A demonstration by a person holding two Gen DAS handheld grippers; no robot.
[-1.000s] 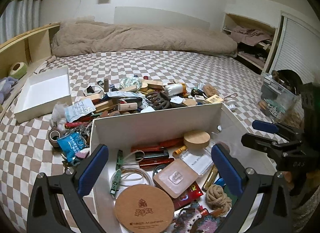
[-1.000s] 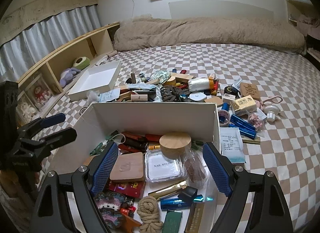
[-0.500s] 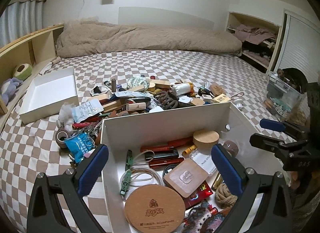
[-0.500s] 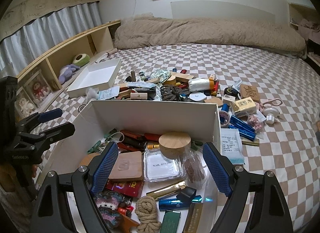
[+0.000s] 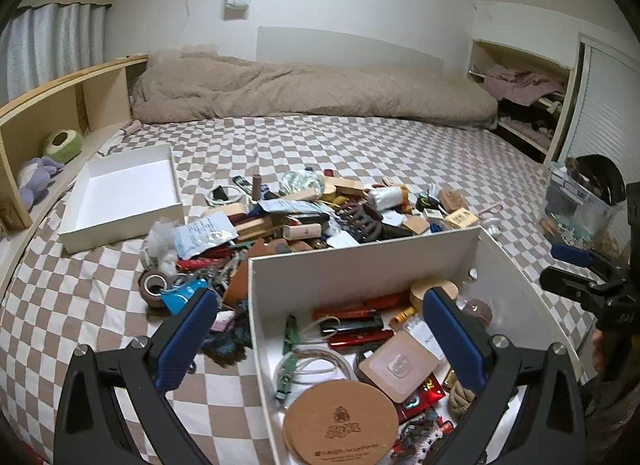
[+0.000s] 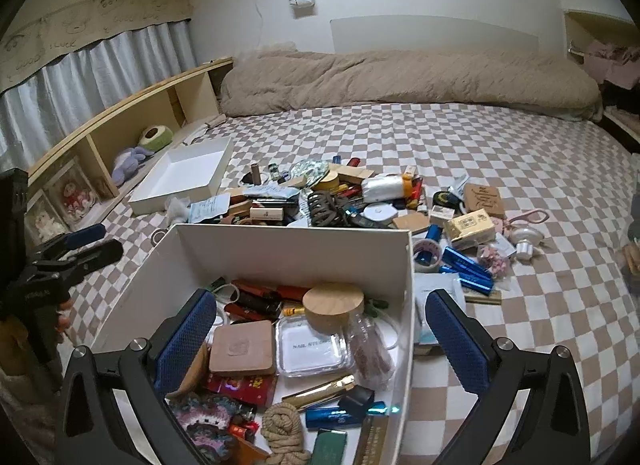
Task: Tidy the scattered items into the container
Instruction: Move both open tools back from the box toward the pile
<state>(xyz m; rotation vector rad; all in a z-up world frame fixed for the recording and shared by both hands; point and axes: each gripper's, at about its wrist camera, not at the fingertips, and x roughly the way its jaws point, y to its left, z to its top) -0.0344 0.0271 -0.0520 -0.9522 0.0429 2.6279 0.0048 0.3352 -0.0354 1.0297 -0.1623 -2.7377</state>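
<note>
White cardboard box (image 6: 288,249) is partly full, a big pile of small things (image 6: 340,201) waits on the checked bed (image 6: 500,145), and both the left tool (image 5: 316,339) and the right tool (image 6: 320,339) are wide apart, holding nothing.

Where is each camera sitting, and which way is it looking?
Left wrist: sits on the left gripper, open, looking across the white box at the pile; the right gripper shows at right.
Right wrist: sits on the right gripper, open, above the same box; the left gripper shows at left.
Both share the box, the pile and the white tray.
</note>
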